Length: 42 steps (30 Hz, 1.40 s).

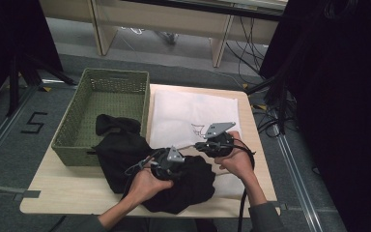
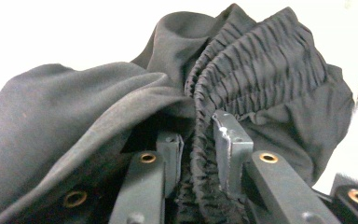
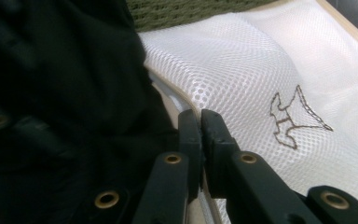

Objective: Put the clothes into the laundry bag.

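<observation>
A black garment [image 1: 121, 154] lies bunched at the table's front, partly draped over the basket's near wall. In the left gripper view its gathered elastic waistband [image 2: 261, 70] runs down between the jaws, and my left gripper [image 2: 198, 144] is shut on it. In the high view the left gripper [image 1: 166, 168] sits on top of the black heap. A white mesh bag [image 1: 193, 113] with a small embroidered mark [image 3: 293, 119] lies flat beyond it. My right gripper [image 3: 200, 123] is shut on the bag's near edge, beside the black cloth [image 3: 65, 84]. From above, the right gripper [image 1: 204, 145] is at the bag's front rim.
A green woven basket [image 1: 101, 79] stands at the table's left with another dark piece of clothing [image 1: 116, 124] in it. The wooden table [image 1: 63, 193] ends close on the right and front. Cables and dark stands crowd the floor around.
</observation>
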### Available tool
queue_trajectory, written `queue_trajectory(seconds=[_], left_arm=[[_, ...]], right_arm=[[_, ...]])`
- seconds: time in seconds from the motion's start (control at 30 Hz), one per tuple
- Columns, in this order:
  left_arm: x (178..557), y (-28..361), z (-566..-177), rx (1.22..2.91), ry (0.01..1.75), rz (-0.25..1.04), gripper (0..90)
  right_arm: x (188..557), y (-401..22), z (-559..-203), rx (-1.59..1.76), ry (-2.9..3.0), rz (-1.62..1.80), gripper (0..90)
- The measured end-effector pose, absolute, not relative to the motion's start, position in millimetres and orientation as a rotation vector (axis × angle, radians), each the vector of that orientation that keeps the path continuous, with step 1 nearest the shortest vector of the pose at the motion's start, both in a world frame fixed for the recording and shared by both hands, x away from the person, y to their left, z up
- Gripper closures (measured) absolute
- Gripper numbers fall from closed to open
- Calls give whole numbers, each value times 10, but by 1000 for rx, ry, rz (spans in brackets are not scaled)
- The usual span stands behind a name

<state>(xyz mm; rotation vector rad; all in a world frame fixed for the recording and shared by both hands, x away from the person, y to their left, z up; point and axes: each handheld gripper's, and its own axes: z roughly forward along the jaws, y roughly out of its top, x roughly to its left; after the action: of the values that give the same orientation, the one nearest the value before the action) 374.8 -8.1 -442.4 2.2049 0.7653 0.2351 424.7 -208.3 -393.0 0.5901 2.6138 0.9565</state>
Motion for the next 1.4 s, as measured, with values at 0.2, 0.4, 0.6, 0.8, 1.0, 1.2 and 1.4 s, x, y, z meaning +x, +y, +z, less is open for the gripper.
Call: queue_trajectory(seconds=[0.2,0.4,0.6,0.8,1.0,1.2,1.4], left_arm=[[3912,-206,-4578,2182,882,231,628],[3756,-140,-4469,2195,837,211,340],[3493,275,-4161,2135,802,210,285],[3569,981,-3879,2048,920,352,301],[3841,1461,-3971,2078,1048,384,297],[3949,1649,-4132,2048,1054,298,474],[3906,1620,-4044,2062,992,326,690]], right_arm=[[4237,-2089,-3897,604,2602,963,883],[4253,-2085,-3989,582,2632,929,882],[4259,-2090,-4005,591,2636,928,882],[4255,-2079,-4007,581,2638,919,882],[4257,-2078,-4016,587,2646,915,882],[4261,-2080,-4018,587,2649,916,882],[4256,-2079,-4015,588,2649,917,882]])
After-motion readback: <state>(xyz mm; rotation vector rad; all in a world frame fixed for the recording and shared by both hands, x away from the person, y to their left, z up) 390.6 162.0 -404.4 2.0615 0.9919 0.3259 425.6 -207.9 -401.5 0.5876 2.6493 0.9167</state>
